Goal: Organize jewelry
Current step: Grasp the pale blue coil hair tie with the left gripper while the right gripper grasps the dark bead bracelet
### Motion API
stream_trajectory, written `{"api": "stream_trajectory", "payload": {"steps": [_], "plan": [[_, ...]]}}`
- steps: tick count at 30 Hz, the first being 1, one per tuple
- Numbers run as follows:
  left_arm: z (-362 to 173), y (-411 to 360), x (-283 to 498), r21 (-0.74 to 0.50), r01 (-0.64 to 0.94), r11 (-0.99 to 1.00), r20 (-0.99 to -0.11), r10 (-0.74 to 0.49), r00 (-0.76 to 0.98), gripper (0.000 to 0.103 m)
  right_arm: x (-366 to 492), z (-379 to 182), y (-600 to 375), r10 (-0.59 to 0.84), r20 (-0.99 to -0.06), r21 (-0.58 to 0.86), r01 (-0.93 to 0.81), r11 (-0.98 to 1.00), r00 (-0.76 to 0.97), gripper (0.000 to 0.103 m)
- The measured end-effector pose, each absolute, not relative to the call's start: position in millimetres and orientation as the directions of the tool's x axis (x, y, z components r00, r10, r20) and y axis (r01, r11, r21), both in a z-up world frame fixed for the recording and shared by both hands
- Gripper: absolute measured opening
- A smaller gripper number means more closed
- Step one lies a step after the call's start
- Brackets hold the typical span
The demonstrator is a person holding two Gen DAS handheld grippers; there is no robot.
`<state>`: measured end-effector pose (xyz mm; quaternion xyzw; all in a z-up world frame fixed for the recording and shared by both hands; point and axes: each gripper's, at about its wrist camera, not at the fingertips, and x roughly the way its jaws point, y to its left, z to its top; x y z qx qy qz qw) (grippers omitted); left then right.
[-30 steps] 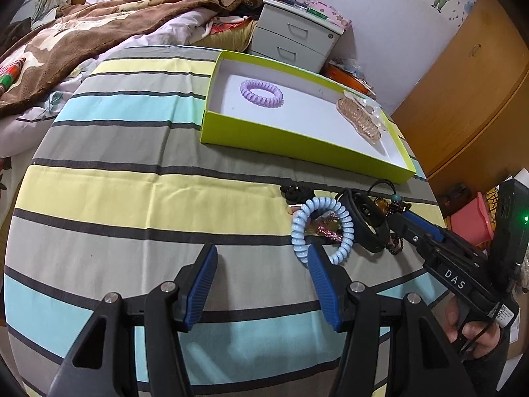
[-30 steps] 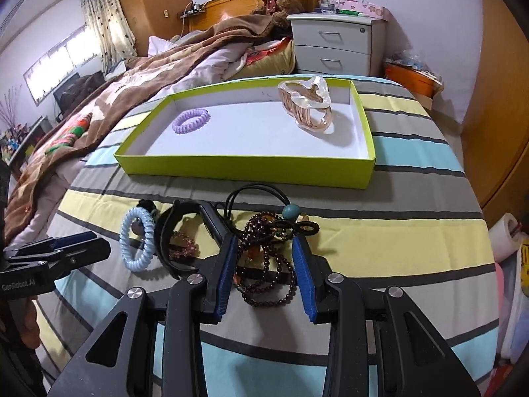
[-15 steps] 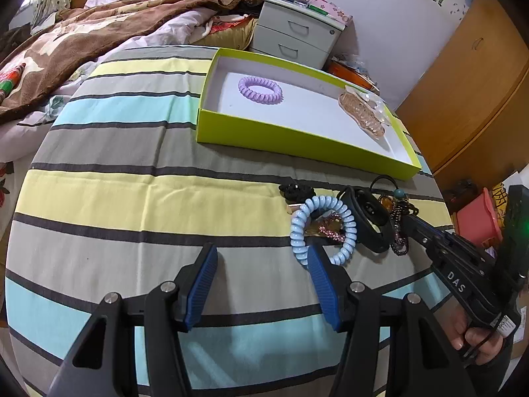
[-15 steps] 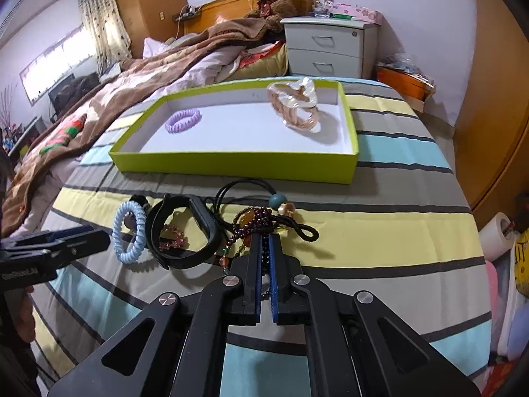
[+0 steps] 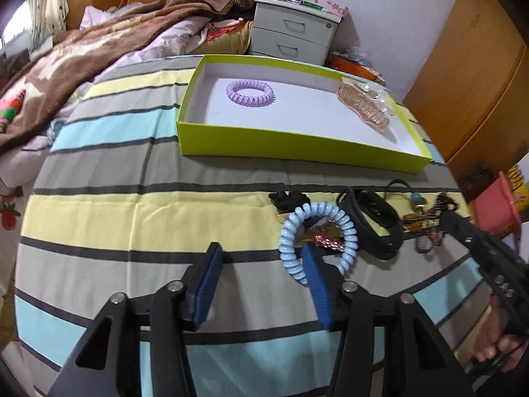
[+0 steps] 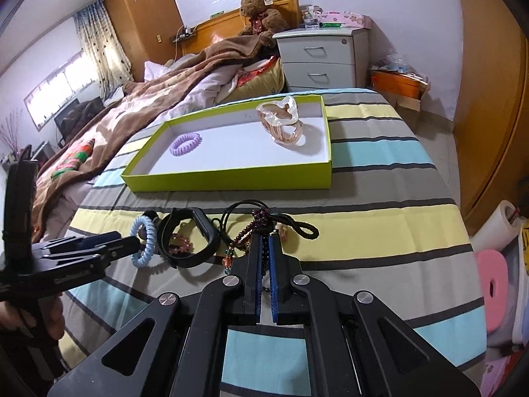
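Beaded bracelet [image 6: 250, 235] — dark maroon strand clamped in right gripper [image 6: 264, 243]; left gripper [image 5: 261, 259] agape.

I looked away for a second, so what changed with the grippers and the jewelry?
The right gripper closed from wide open onto the dark bead bracelet and has begun lifting it. The left gripper stayed open by the blue coil hair tie. The green tray kept its contents.
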<state>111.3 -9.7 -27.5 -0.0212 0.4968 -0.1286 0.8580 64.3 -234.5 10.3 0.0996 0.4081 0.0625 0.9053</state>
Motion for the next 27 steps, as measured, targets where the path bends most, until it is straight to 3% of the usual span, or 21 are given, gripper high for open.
{"api": "stream_trajectory", "payload": {"steps": [2,4,7,27], "plan": [[-28,-12,112,-0.145,0.202,0.969,-0.847,-0.227,0.481,0.042,63,11,-241,0.217,-0.717,0.263,-0.032,0.964,0.662,0.004],[-28,-15,112,-0.106,0.203,0.974,-0.847,-0.195,0.494,0.026,62,11,-248,0.242,-0.706,0.307,-0.021,0.952,0.665,0.004],[-29,-19,112,-0.063,0.212,0.975,-0.843,-0.166,0.512,0.012,60,11,-254,0.233,-0.705,0.313,-0.001,0.95,0.669,0.004],[-4,-3,102,-0.128,0.201,0.971,-0.797,-0.222,0.562,0.01,46,30,-258,0.223,-0.666,0.315,-0.002,0.949,0.712,0.004]]}}
